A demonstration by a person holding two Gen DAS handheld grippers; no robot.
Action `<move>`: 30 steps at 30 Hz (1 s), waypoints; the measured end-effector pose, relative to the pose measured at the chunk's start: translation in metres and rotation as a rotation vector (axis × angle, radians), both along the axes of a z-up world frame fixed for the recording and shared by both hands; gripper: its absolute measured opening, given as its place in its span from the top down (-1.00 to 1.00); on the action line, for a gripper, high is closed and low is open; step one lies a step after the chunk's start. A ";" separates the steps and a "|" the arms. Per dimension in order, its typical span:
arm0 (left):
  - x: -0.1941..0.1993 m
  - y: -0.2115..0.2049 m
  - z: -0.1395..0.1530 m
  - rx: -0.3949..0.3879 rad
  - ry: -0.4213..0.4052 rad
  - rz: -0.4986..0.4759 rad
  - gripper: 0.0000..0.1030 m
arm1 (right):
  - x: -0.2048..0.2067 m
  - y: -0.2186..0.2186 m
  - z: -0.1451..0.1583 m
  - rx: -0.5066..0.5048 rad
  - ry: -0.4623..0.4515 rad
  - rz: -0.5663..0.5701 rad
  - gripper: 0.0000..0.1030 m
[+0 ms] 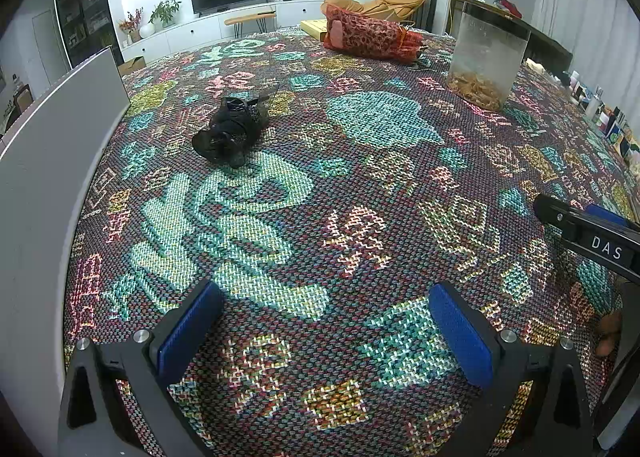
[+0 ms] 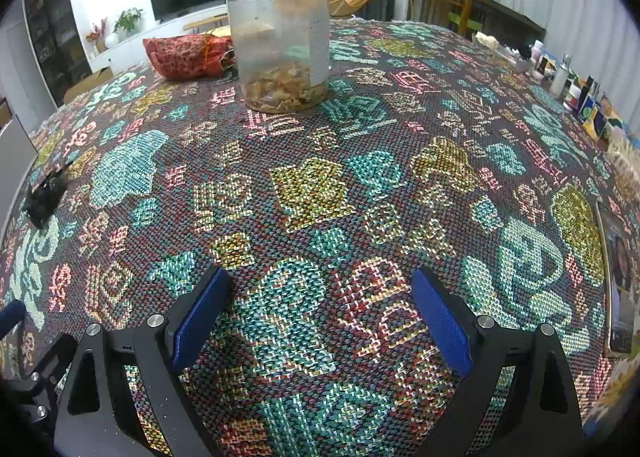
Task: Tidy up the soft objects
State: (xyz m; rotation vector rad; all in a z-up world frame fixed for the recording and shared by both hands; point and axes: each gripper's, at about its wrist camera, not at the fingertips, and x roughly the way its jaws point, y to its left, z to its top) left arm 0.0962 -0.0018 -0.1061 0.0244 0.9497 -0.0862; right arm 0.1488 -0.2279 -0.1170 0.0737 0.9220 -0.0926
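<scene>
A crumpled black soft cloth (image 1: 232, 131) lies on the patterned tablecloth (image 1: 360, 185), ahead and left of my left gripper (image 1: 326, 311), which is open and empty low over the cloth. In the right wrist view the black cloth (image 2: 44, 197) sits at the far left edge. A red-orange mesh bag (image 1: 370, 35) lies at the far side; it also shows in the right wrist view (image 2: 186, 55). My right gripper (image 2: 320, 297) is open and empty, and its body shows in the left wrist view (image 1: 588, 235).
A clear plastic jar with a black lid (image 2: 280, 43) holding dry flakes stands ahead of the right gripper. A grey panel (image 1: 44, 161) borders the table's left side. Small bottles and boxes (image 2: 580, 93) line the right edge. A flat framed item (image 2: 618, 281) lies at the right.
</scene>
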 end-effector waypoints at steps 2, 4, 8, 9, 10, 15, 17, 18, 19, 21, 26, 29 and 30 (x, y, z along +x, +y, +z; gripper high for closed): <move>0.000 0.000 0.000 0.000 0.000 0.000 -1.00 | -0.001 -0.002 0.001 0.000 0.000 0.000 -0.84; 0.000 0.000 0.000 0.000 0.000 0.000 -1.00 | 0.000 0.000 0.000 0.000 0.000 0.000 -0.84; 0.000 0.000 0.000 0.000 0.000 0.000 -1.00 | 0.000 0.000 0.000 0.000 0.000 0.000 -0.84; 0.000 0.000 0.000 0.000 0.000 0.000 -1.00 | 0.000 0.000 0.000 0.000 0.000 0.000 -0.84; 0.000 0.000 0.000 0.000 0.000 0.000 -1.00 | 0.000 0.000 0.000 0.000 0.000 0.000 -0.84; -0.001 0.000 0.000 0.000 0.000 0.000 -1.00 | 0.000 0.000 0.000 0.000 0.000 0.000 -0.84; 0.000 0.000 0.000 -0.001 0.001 -0.001 -1.00 | -0.001 -0.001 0.000 0.000 0.000 0.000 -0.84; -0.001 0.000 0.000 -0.001 0.003 -0.004 -1.00 | -0.001 -0.001 0.000 0.000 0.000 0.000 -0.84; 0.000 0.000 0.000 0.002 0.016 -0.021 -1.00 | -0.001 -0.001 0.000 0.000 0.000 0.000 -0.84; 0.004 0.004 0.004 0.001 0.040 -0.036 -1.00 | 0.000 0.000 0.000 0.000 0.000 0.000 -0.84; 0.028 0.031 0.029 -0.060 0.004 0.040 -1.00 | -0.001 -0.002 0.001 0.000 0.000 -0.001 -0.84; 0.057 0.046 0.039 -0.066 -0.003 0.111 -1.00 | 0.000 -0.001 0.000 0.000 0.000 -0.001 -0.84; 0.071 0.052 0.038 -0.074 0.010 0.134 -1.00 | 0.000 0.000 0.000 0.000 0.000 -0.001 -0.84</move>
